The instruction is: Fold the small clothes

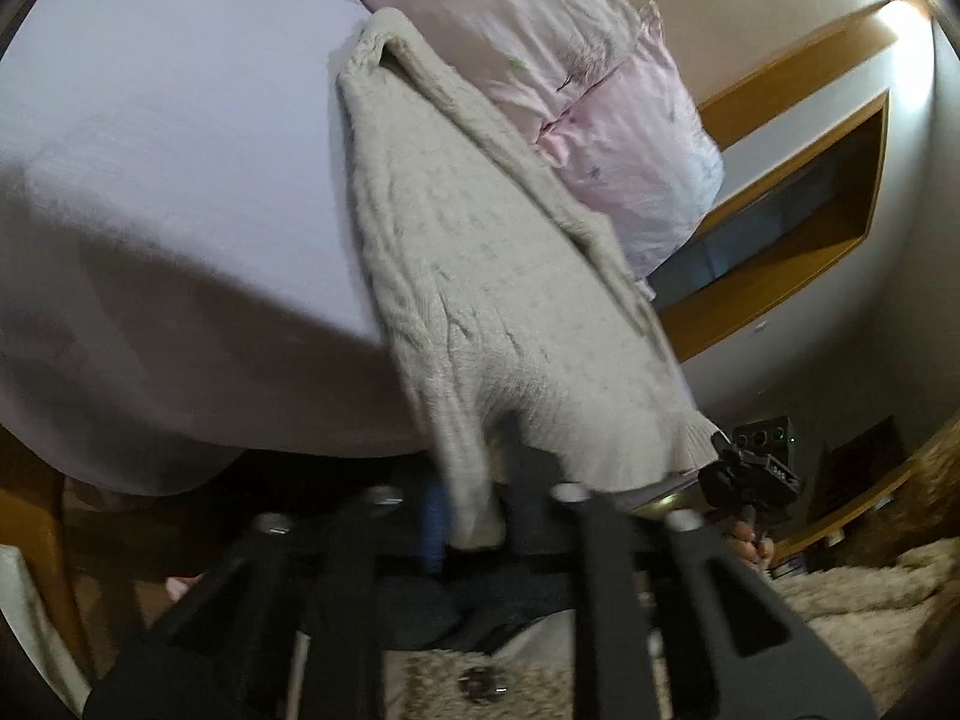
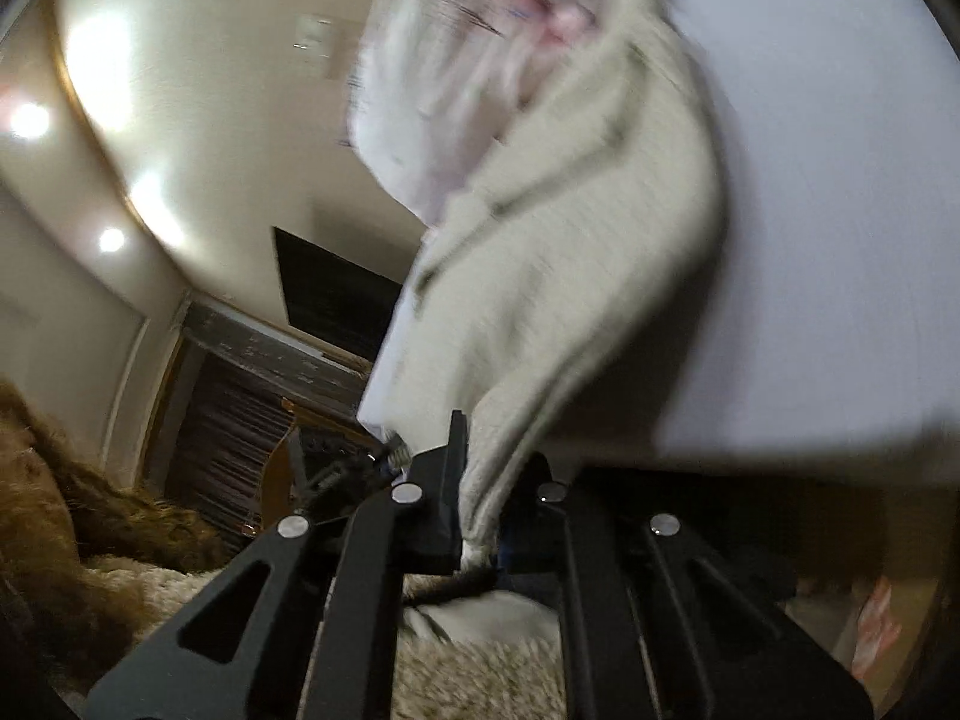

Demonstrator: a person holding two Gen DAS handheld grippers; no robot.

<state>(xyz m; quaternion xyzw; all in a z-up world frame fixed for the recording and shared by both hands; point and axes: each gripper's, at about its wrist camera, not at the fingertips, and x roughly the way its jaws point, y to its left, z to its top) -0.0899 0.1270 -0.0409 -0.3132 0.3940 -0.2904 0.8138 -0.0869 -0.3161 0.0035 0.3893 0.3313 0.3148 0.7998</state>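
Cream knit sweater (image 1: 492, 276) stretched over lavender bed (image 1: 168, 180), each hand-held gripper, left (image 1: 474, 498) and right (image 2: 480, 498), clamped on its hem

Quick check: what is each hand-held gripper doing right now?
Left hand-held gripper: closed on the cream knit sweater.
Right hand-held gripper: closed on the same sweater's other edge.

No text, label or number is legible in either view
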